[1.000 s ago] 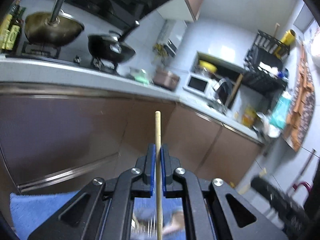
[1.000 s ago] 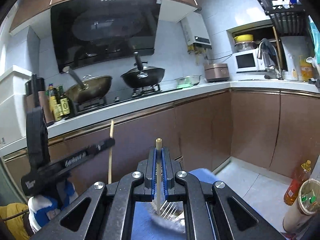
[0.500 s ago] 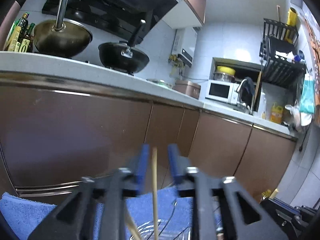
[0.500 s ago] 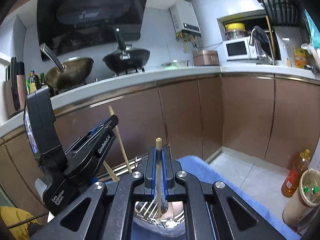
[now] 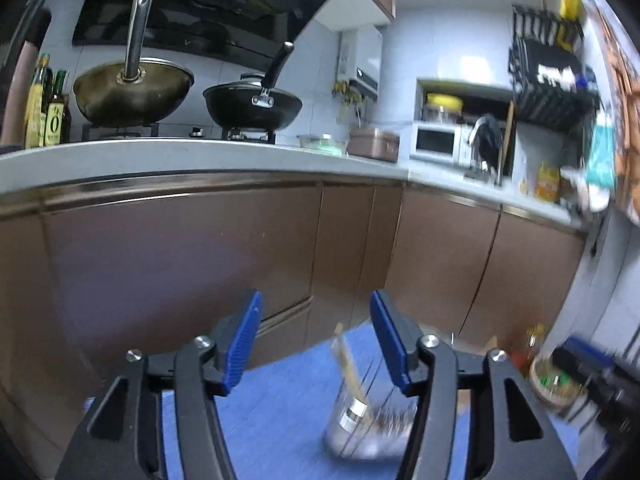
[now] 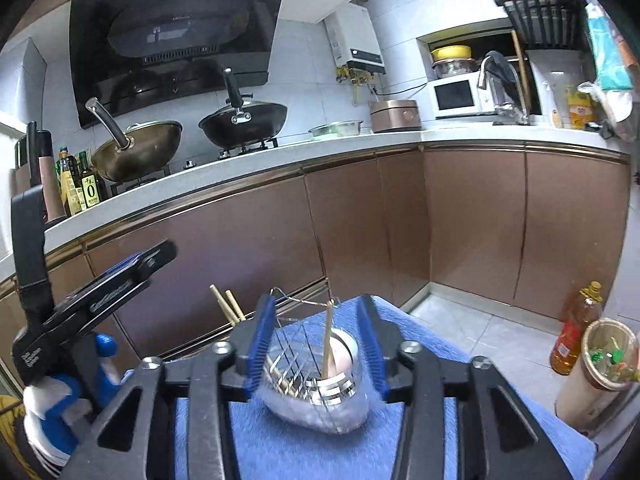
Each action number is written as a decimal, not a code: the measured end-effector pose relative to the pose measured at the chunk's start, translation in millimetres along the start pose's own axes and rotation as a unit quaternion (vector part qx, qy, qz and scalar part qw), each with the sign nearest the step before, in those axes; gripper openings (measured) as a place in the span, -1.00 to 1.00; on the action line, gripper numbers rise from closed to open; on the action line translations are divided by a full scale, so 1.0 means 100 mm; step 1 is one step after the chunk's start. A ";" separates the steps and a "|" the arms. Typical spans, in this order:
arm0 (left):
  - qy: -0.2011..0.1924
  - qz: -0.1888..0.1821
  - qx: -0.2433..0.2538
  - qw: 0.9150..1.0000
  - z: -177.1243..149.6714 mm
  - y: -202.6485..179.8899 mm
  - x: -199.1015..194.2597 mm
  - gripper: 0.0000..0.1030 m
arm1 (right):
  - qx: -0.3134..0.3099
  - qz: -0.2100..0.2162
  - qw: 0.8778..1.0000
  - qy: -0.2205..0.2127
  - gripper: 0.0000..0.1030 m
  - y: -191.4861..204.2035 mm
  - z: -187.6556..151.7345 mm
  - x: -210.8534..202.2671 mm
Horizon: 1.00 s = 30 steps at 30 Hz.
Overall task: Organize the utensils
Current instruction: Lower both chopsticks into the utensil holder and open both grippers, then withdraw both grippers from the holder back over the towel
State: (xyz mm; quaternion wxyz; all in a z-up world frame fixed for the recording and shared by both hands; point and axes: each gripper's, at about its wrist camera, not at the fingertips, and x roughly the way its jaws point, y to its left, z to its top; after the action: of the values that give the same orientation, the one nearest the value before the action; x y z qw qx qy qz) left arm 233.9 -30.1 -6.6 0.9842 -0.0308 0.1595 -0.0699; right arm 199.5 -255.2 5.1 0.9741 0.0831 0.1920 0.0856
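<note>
**Both grippers letting go over the utensil holder**

So here's the scene. The left gripper (image 5: pixel 316 340) has its blue pads spread wide and still spreading, nothing pinched between them. Through the gap, down around 5 o'clock in its view, sits the wire utensil holder (image 5: pixel 366 428) on the blue towel (image 5: pixel 280 412), with chopsticks (image 5: pixel 348 364) leaning up out of it. It's pretty blurry from that side, so I can't tell how many sticks there are.

The right gripper (image 6: pixel 316 344) is also opening up. A single chopstick (image 6: pixel 329 336) stands nearly upright in the space between its pads, but neither pad touches it, so it's released, with its lower end down inside the holder (image 6: pixel 316 392). That holder is dead centre at 6 o'clock in the right view, shiny metal with a wire frame. Two more chopsticks (image 6: pixel 228 306) poke out toward 10 o'clock from the holder, tips just beside the right gripper's left pad.

The left gripper shows up in the right view too, at 9 o'clock, held by a gloved hand (image 6: pixel 68 396).

Background: brown cabinets (image 6: pixel 460 220), white countertop (image 6: pixel 280 160), two woks on the stove, a microwave (image 6: pixel 458 96) at 1 o'clock.
</note>
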 end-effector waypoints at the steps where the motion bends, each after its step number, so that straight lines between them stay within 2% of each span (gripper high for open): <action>1: 0.010 0.003 0.009 1.000 -0.04 0.01 -0.09 0.08 | -0.002 -0.004 1.000 0.002 -0.05 0.01 -0.03 -0.09; 8: 0.049 0.014 0.046 0.998 -0.38 0.08 -0.69 0.09 | -0.017 -0.026 0.999 0.015 -0.03 0.19 -0.27 -0.59; 15: 0.071 0.033 0.066 0.995 -0.64 0.13 -1.16 0.10 | -0.037 -0.040 0.998 0.025 0.13 0.44 -0.49 -0.97; 21: 0.071 0.054 0.095 0.992 -0.74 0.11 -1.44 0.11 | -0.039 -0.040 0.998 0.021 0.26 0.60 -0.55 -1.18; 26: 0.063 0.057 0.095 0.992 -0.75 0.17 -1.65 0.12 | -0.038 -0.038 0.998 0.023 0.34 0.68 -0.63 -1.28; 30: 0.059 0.064 0.096 0.992 -0.75 0.22 -1.76 0.23 | -0.037 -0.037 0.998 0.030 0.38 0.71 -0.71 -1.32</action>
State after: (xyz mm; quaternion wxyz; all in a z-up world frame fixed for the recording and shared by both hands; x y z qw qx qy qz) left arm 47.1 14.8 -25.2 0.9740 0.0787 0.2113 -0.0234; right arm 41.9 -202.9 2.0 0.9728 0.0377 0.2209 0.0591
